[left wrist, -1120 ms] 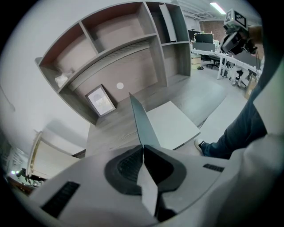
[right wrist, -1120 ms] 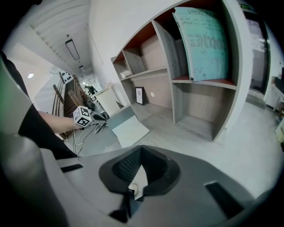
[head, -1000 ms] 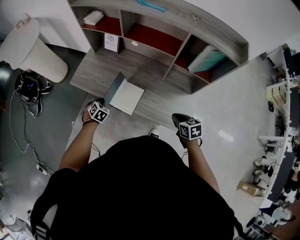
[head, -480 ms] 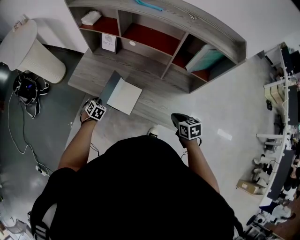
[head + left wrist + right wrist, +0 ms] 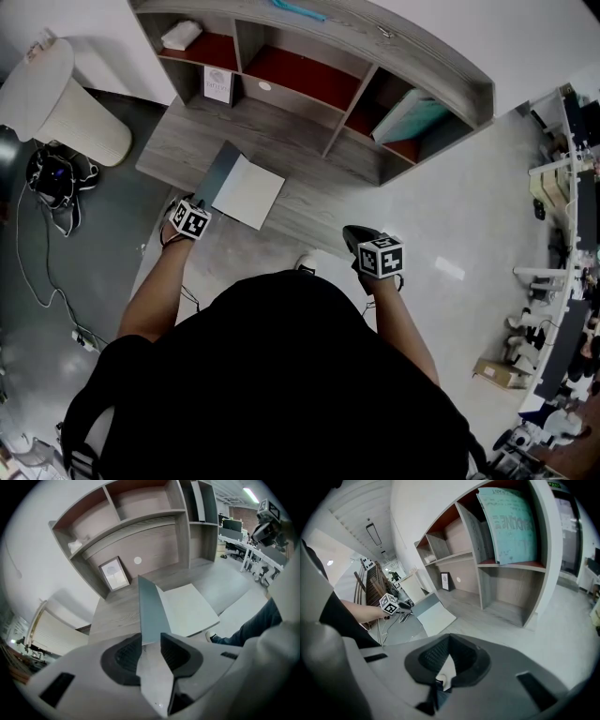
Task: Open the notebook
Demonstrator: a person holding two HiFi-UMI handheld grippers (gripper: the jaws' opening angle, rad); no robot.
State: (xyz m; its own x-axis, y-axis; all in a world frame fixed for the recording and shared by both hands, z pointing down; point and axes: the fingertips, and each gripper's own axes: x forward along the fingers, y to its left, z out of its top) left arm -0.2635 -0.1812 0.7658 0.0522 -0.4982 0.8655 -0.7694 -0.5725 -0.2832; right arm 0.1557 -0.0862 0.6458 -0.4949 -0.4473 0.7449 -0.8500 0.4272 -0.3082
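The left gripper has just opened its jaws, the cover loose between them, so the notebook looks open; the right gripper is shut.

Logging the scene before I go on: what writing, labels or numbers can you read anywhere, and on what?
Teal board in a shelf compartment: large print, tilted and blurred, not readable for certain.
Framed picture on the desk: print too small to read.
Notebook: the open page shows no writing.
Nothing can be quoted reliably.
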